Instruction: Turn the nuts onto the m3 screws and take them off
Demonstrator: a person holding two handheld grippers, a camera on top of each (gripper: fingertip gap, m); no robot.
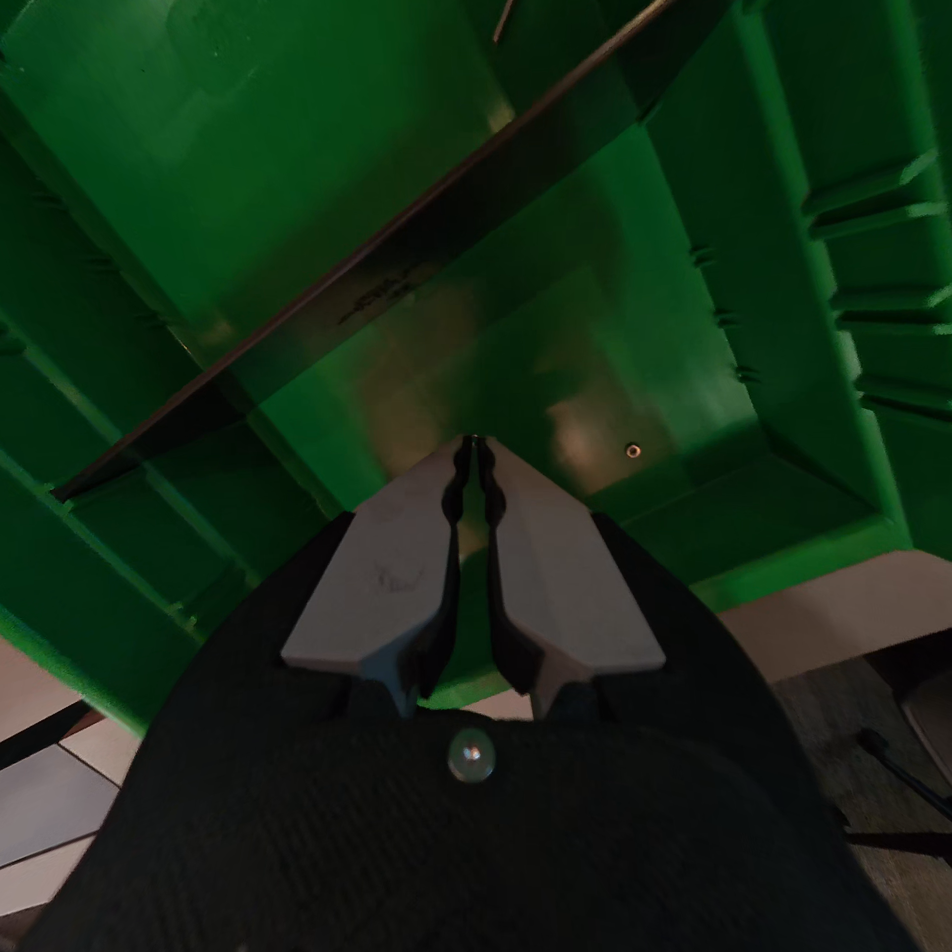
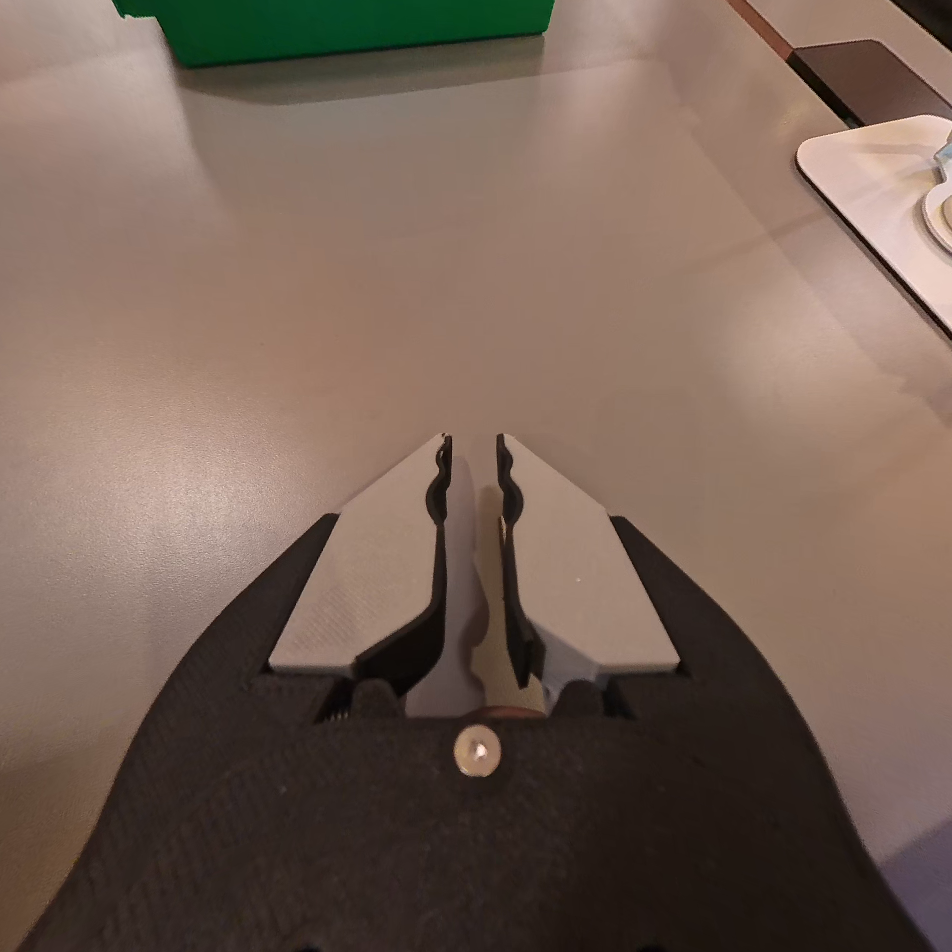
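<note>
In the left wrist view my left gripper reaches into a green bin. Its jaws are pinched together on a tiny metal piece at the very tips, which looks like a small nut. A second small nut lies loose on the bin floor, to the right of the tips. In the right wrist view my right gripper hovers low over a grey table, jaws slightly apart and empty. No screw shows in either view.
A dark divider strip crosses the bin diagonally, beyond the left gripper. The green bin stands at the table's far edge in the right wrist view. A white tray holding a small object lies at the right. My right fingertips sit around 40 cm from my left ones.
</note>
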